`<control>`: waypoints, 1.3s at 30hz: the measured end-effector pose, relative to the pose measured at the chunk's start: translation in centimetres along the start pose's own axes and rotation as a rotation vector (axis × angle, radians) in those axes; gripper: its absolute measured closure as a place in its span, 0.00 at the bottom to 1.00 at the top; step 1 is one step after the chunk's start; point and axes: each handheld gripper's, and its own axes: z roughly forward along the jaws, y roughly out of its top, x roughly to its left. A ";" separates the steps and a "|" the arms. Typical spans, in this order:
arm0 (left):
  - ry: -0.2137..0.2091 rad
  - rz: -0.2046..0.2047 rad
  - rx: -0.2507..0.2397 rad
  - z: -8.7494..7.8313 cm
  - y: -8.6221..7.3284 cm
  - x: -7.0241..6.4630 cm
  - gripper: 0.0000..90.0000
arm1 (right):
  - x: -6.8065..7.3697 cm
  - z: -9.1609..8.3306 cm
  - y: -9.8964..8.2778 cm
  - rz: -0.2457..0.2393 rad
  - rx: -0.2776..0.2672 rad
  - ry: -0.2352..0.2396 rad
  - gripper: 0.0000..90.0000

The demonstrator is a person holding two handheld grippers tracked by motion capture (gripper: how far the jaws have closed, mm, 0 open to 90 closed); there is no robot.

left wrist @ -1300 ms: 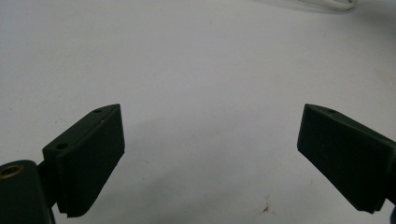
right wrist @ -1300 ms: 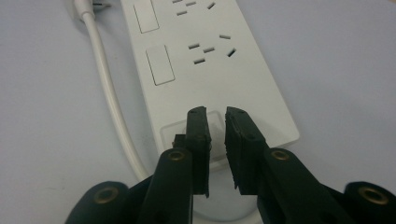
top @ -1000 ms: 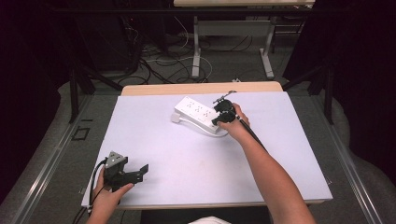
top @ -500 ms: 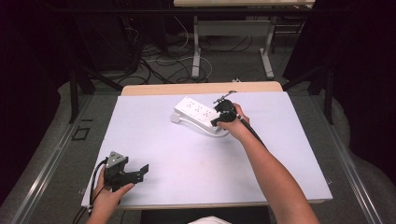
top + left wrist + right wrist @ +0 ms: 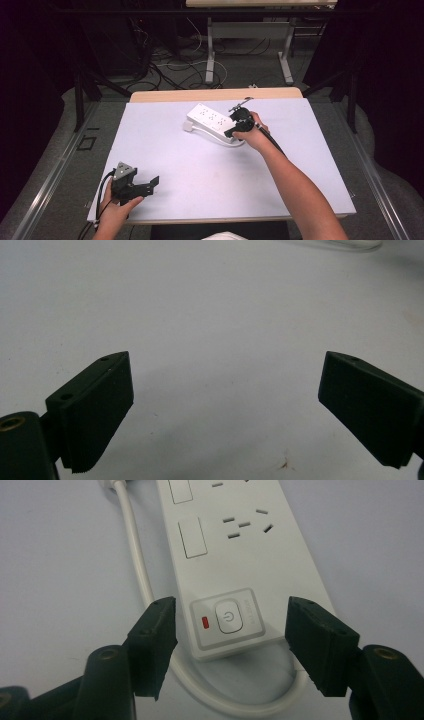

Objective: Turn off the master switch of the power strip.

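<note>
White power strip with power-symbol button, label beside it unreadable, between spread right claw; left claw likewise released

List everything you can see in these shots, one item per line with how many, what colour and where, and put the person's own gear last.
power strip: one, white, far middle of the table, its switch end between the right gripper's jaws
power button: one, white with a small red light beside it, near end of the power strip
power strip cord: one, white, runs along the strip's side and loops round its near end
table: one, pale lilac-white top with a wooden far edge
floor cables: several, dark and white, on the floor beyond the table
left gripper: one, black, near left corner, open over bare tabletop
right gripper: one, black, open astride the strip's switch end
forearms and hands: two, entering from the bottom
</note>
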 end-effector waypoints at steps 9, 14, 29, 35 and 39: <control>0.010 -0.003 -0.015 0.1 -0.1 -0.1 0.08 | 0.0 -1.0 -0.1 0.037 -0.033 -0.038 0.17; -0.002 -0.002 0.005 0.0 0.0 0.0 0.08 | -0.2 -1.6 -0.1 0.059 -0.024 -0.038 0.02; 0.009 0.004 0.001 0.2 0.1 -0.1 0.05 | 1.0 -2.8 -0.2 0.017 -0.075 -0.098 0.00; 0.011 0.001 -0.008 0.2 0.2 -0.1 0.02 | 2.2 -3.0 -0.5 -0.026 -0.087 -0.097 0.00; 0.016 -0.001 -0.015 0.3 0.2 -0.2 0.00 | 2.9 -2.9 -0.6 -0.028 -0.094 -0.082 0.00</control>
